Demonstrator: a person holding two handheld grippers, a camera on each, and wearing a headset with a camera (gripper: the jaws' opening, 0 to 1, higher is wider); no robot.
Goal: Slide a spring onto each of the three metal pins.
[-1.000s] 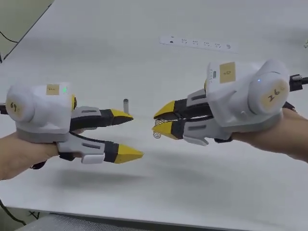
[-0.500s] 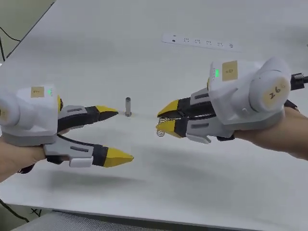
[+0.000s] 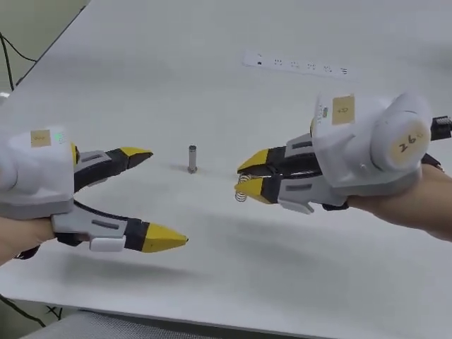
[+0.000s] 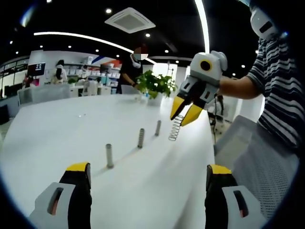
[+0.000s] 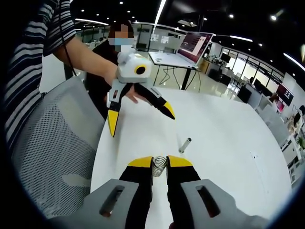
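Near the front edge of the table [image 3: 233,296], the right gripper [image 3: 244,179] pinches a spring [image 3: 241,192] that hangs down from its tips. The left gripper [image 3: 162,196] has its jaws spread far apart, with nothing in them. One pin [image 3: 192,159] stands up between the two grippers. From the left gripper view, three pins [image 4: 141,138] stand in a row, with the spring near the far one.

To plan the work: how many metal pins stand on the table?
3, in a row in the left gripper view: near pin, middle pin, far pin. None seems hidden.
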